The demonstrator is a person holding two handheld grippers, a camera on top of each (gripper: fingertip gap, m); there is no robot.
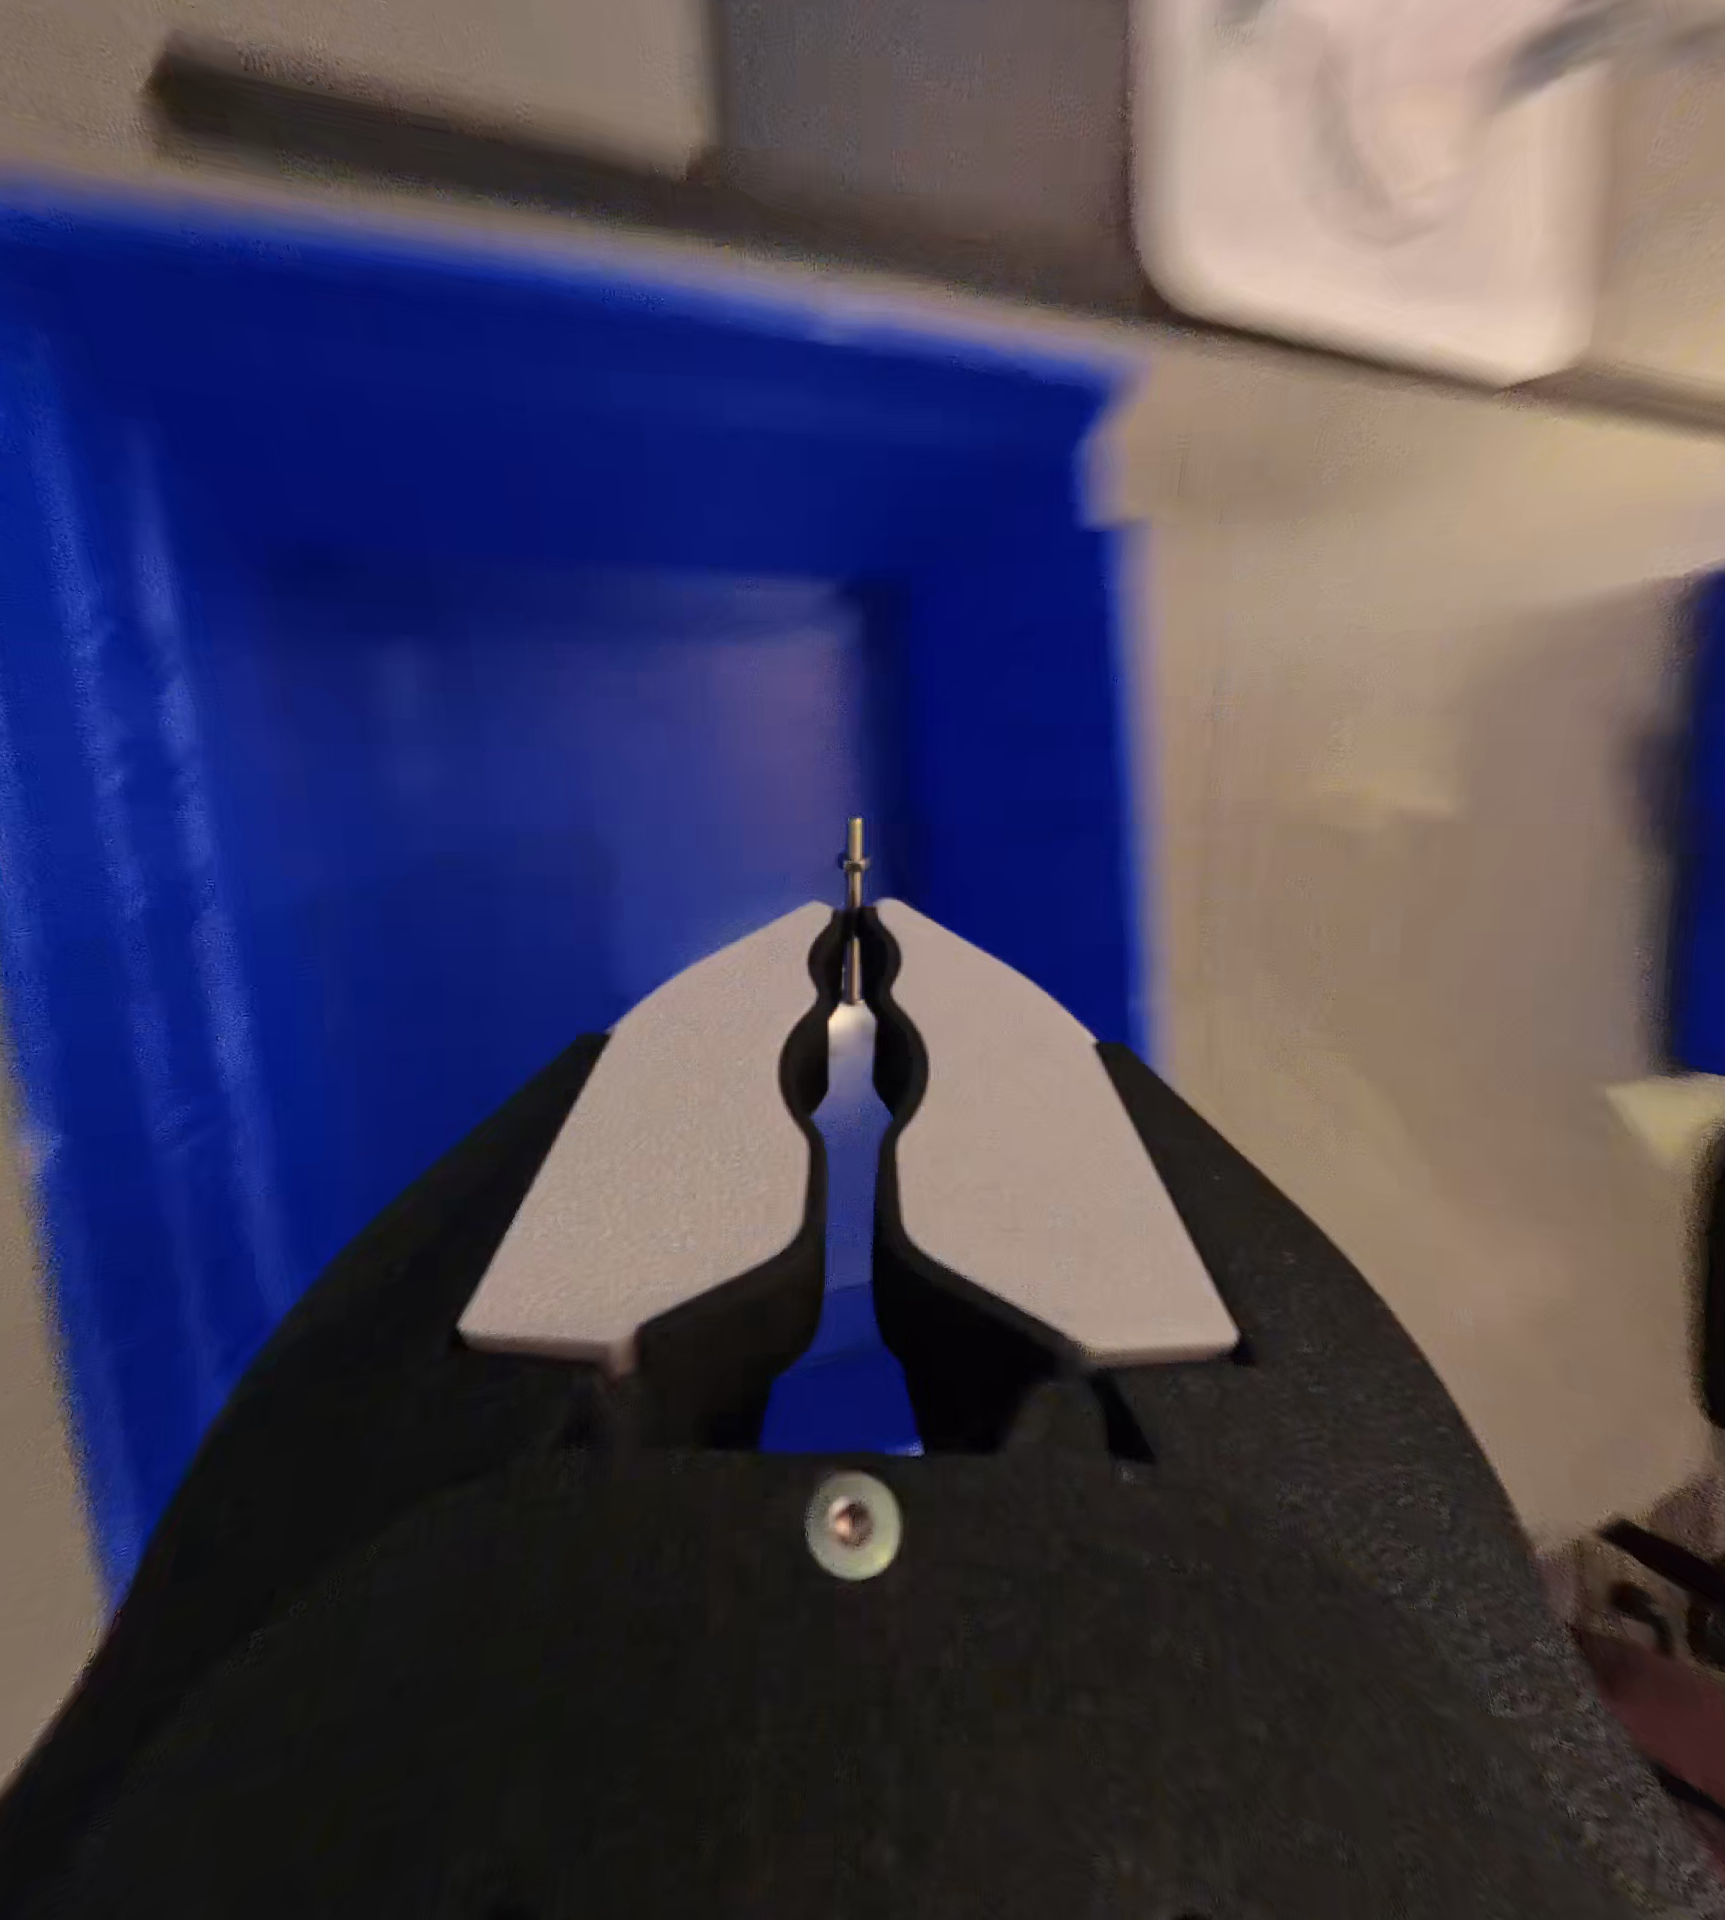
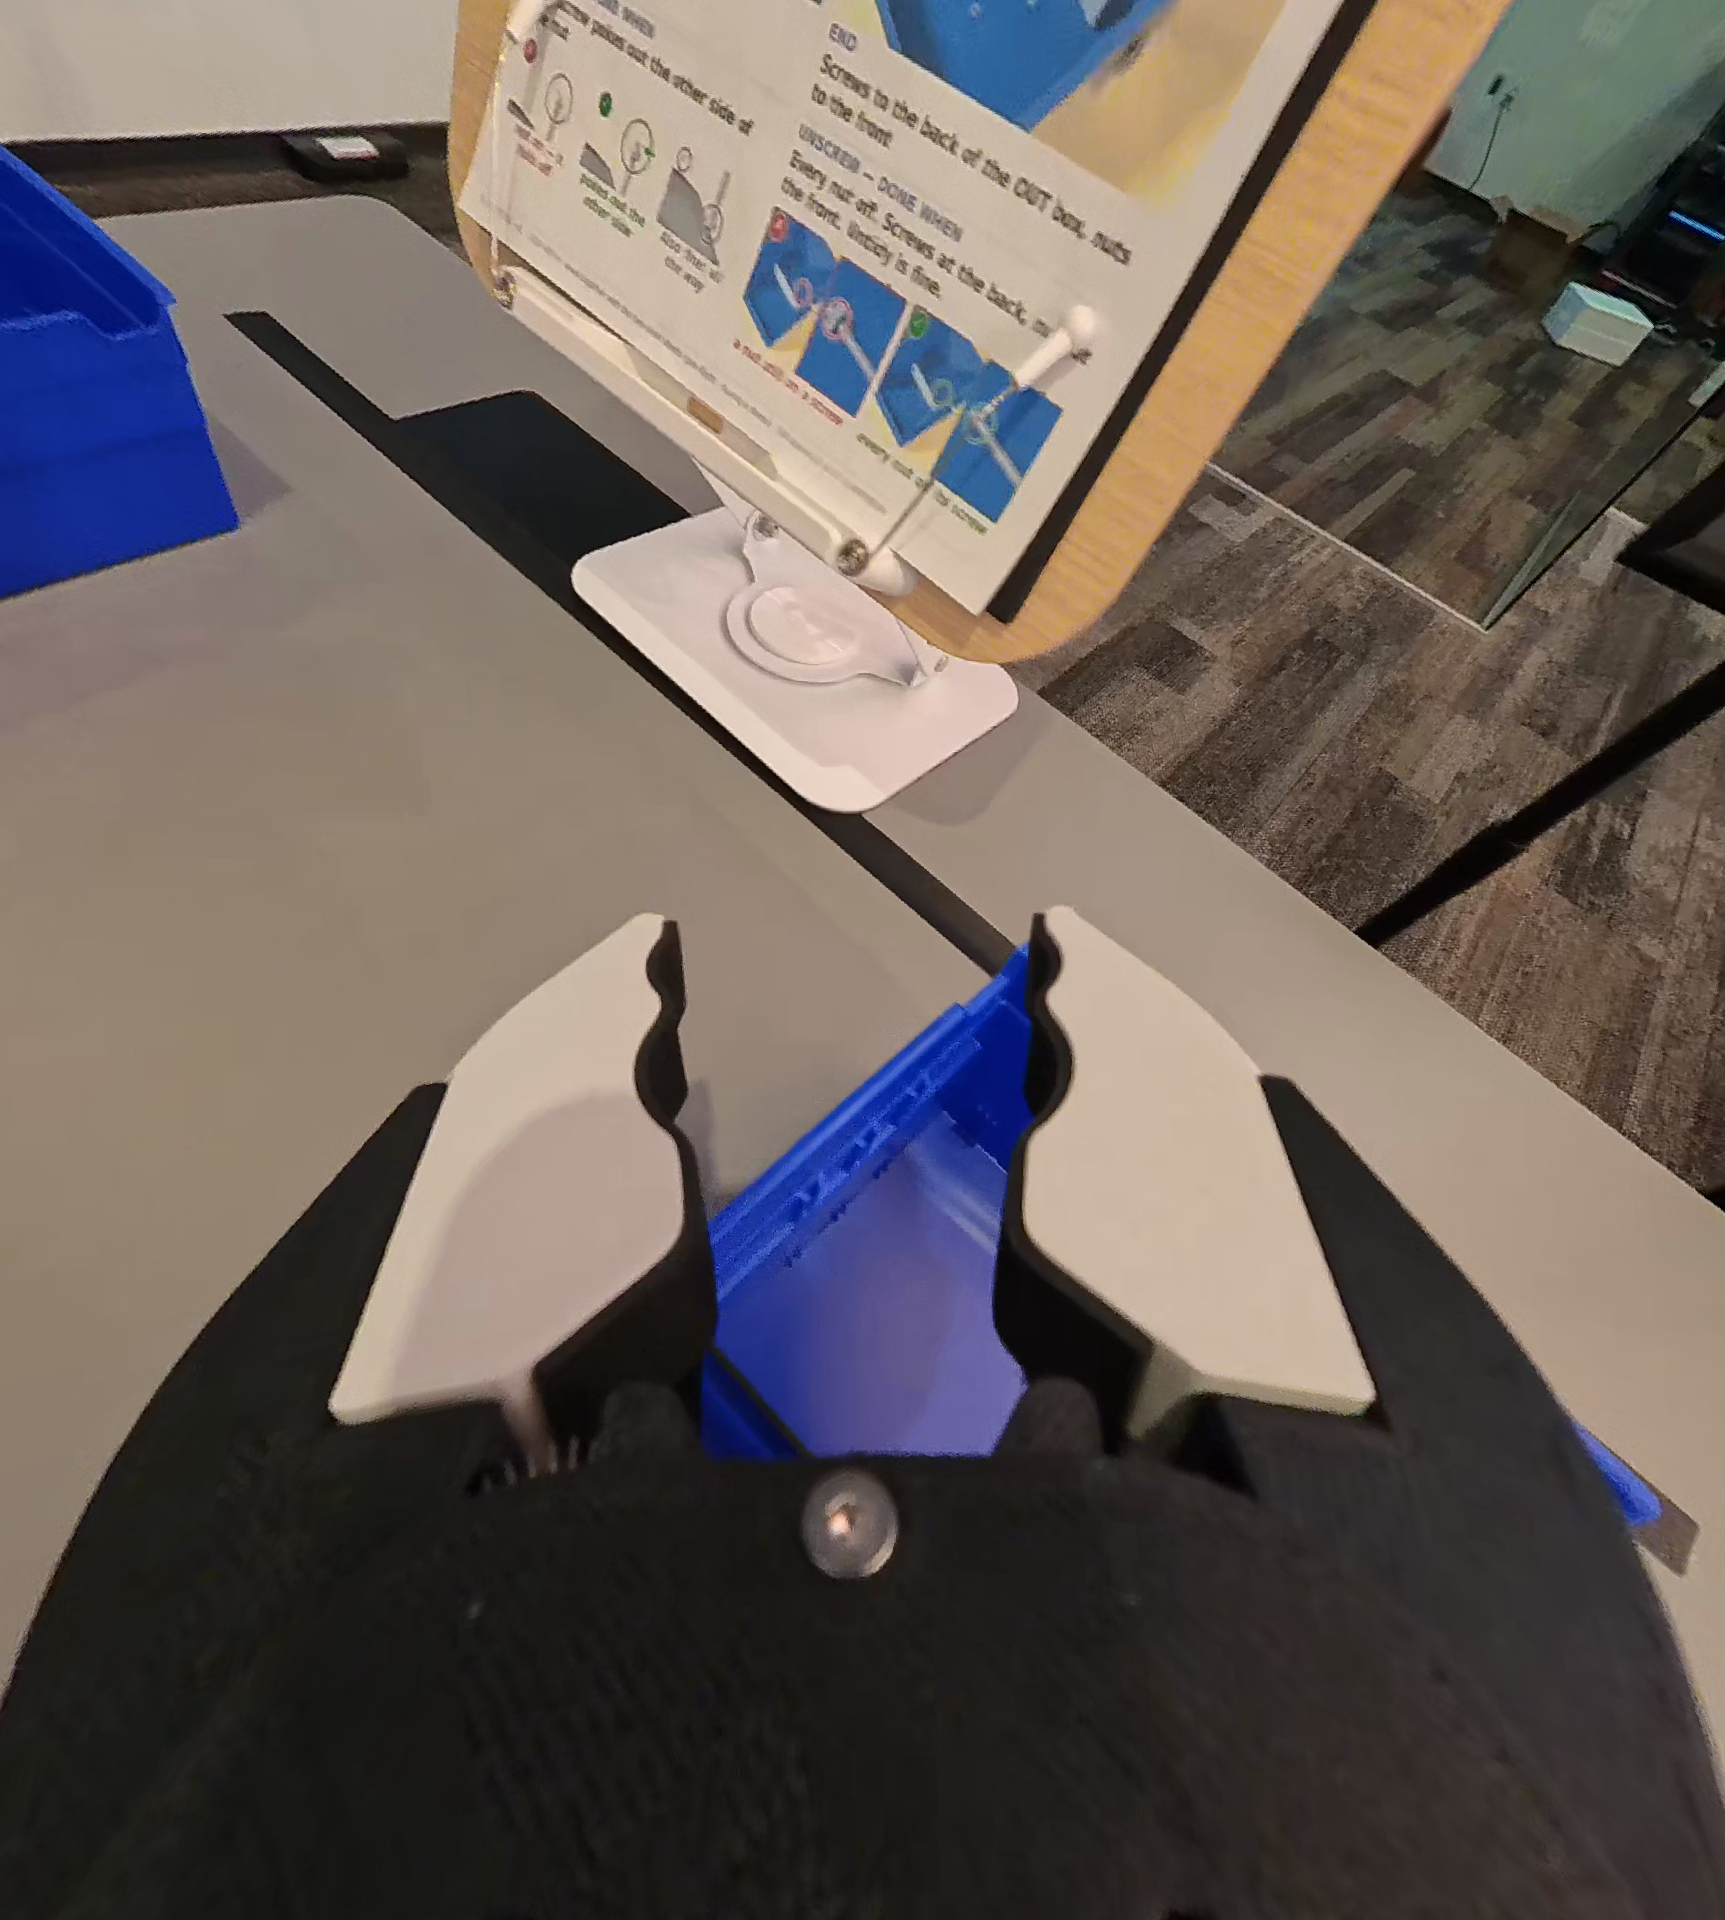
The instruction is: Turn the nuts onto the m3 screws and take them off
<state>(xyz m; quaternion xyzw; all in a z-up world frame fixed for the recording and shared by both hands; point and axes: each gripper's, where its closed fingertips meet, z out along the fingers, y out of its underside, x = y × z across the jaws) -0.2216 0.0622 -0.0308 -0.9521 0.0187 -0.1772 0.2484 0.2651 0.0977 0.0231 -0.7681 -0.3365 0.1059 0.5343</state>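
My left gripper point(image 1: 852, 906) is shut on a thin metal screw point(image 1: 855, 840) that sticks out past the fingertips. A small nut point(image 1: 854, 861) sits on the screw's shaft a little above the tips. The gripper hangs over a large blue bin point(image 1: 422, 582), which is blurred. My right gripper point(image 2: 850, 925) is open and empty, held above a second blue bin point(image 2: 868, 1278) that shows between its fingers on the grey table point(image 2: 266, 831).
A white stand point(image 2: 806, 665) with a printed instruction sheet point(image 2: 837, 239) stands at the table's far edge. Another blue bin point(image 2: 37, 395) sits at the left. A dark slot point(image 2: 484, 457) runs across the table. Wood-pattern floor lies to the right. The tips of one gripper are about 50 cm away from the tips of the other.
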